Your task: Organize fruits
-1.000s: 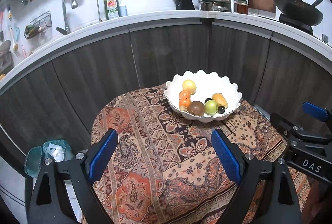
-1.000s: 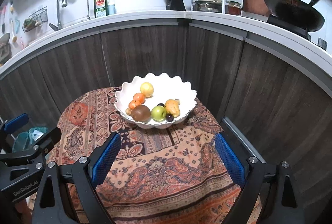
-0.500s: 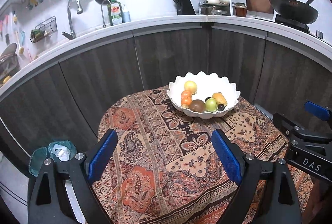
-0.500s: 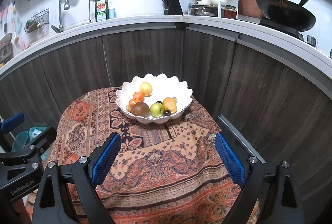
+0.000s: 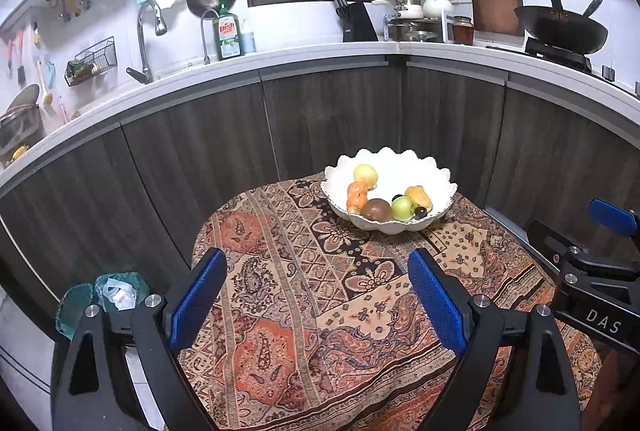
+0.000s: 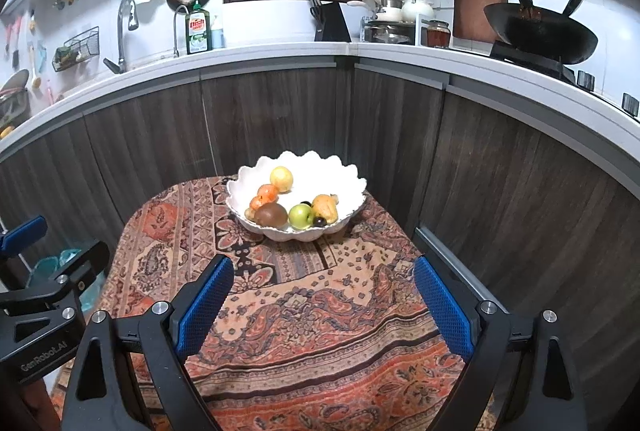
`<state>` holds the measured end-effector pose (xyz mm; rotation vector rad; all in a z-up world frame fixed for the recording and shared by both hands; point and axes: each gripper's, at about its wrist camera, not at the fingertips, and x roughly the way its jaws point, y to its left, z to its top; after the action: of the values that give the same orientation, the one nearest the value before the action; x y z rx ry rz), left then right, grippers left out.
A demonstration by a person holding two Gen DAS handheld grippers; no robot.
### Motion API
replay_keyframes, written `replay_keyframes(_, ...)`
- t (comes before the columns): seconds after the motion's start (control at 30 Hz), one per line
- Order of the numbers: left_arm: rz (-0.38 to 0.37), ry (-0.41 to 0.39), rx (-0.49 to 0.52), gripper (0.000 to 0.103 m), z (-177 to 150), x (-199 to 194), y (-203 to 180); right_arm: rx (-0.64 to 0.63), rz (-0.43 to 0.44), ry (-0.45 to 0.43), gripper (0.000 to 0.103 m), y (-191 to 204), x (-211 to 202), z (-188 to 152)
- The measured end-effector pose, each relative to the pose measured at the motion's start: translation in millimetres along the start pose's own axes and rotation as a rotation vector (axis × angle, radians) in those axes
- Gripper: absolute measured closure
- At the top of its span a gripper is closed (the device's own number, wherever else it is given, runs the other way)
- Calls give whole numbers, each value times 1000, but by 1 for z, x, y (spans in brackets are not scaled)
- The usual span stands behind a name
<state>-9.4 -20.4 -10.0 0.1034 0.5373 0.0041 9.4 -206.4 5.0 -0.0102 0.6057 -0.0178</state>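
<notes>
Left gripper (image 5: 316,295): jaws spread wide, nothing between them, hovering over the near half of the cloth (image 5: 304,311), well apart from the bowl (image 5: 440,209).
Right gripper (image 6: 324,301): also spread wide and empty, over the near edge of the table, bowl dead ahead but well off.
Fruit: all of it sits in the white scalloped bowl at the far side of the table; none lies on the cloth.
Pile: a yellow apple (image 6: 281,178) at the back, an orange fruit (image 6: 267,193) in front of it, a brown kiwi (image 6: 271,214) and a green apple (image 6: 302,216) touching at the front rim, an orange-yellow fruit (image 6: 325,206) to the right, a dark grape (image 6: 319,221) low against the rim.
Task stage: looks finished or nearly so, going by the fruit all being in the bowl.
Risk, rollout: kiwi and green apple ride close to the front lip; a nudge from a finger could tip one over onto the cloth.
Risk, chain reaction: the fruits touch each other, so lifting one may set its neighbours rolling.
Risk, bowl: it stands near the far edge of the table; a push from the front could slide it on the cloth toward the cabinets (image 6: 500,191).
Risk, cloth: it drapes over the table edge; a finger snagging it would drag the bowl along.
Risk, grape: small, round and half tucked under the others, so likely to slip a wide pinch.
Risk, clash: both grippers face the same bowl side by side; reaching together could knock them into each other.
</notes>
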Motion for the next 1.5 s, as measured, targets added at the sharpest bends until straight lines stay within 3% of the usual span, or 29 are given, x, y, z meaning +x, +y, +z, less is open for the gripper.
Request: replay_keyframes(1.5, 11, -17, 2, 7, 1, -10, -2, -4, 15, -27, 10, -2, -10, 1)
